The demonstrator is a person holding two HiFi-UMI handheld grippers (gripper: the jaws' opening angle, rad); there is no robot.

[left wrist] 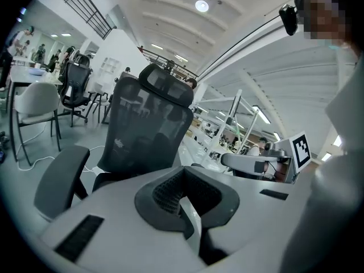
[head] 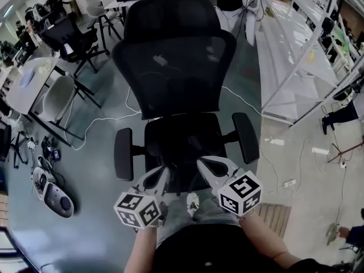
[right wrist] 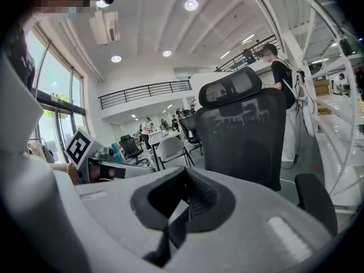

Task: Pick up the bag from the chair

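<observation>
**Grippers closed at the front of the chair**

Fingers of both grippers are pressed together with nothing between them, as each gripper view shows. In the head view the left gripper and the right gripper sit side by side, just apart, above the front edge of the seat of a black mesh office chair. Each is tilted inward toward the other and reaches in from the person's forearms at the bottom of the frame.

The chair faces the person, its tall mesh back and padded headrest upright. Its two black armrests stand on either side of the seat. The seat is uniformly dark, and a bag cannot be told apart from it in any view.

The left gripper view looks past its closed fingers at the chair's back, with the right gripper's marker cube off to the right. The right gripper view shows its own closed fingers before the same chair back, and a person in a black top stands behind it.

A white cable trails over the grey-green floor left of the chair. A pale shell chair stands at the near edge of a white bench on the far left.
</observation>
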